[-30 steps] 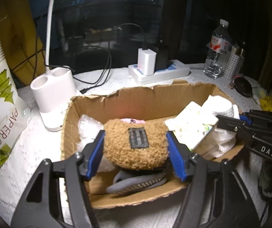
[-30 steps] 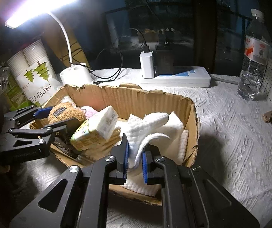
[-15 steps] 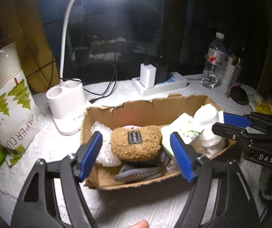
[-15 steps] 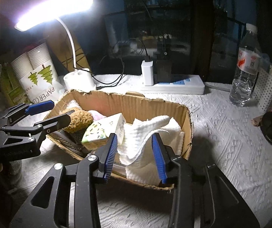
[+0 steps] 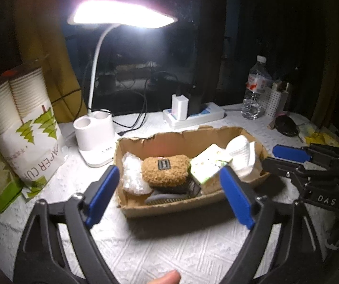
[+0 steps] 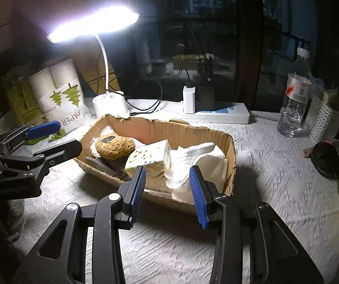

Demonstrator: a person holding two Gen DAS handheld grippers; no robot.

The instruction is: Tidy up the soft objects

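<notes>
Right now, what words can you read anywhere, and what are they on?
"PAPER CU", cut off: paper cup bag.
"PAPER": same bag, right wrist view.
"DAS": right tool, on its black body.
Too small or blurred: water bottle red label, lamp base print, patch on the brown fuzzy pouch, tissue pack print.

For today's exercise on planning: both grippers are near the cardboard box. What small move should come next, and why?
Probably draw both grippers clear and stop. The left gripper and right gripper are open and empty, while the brown plush, tissue pack and white cloth already lie inside the box.
</notes>
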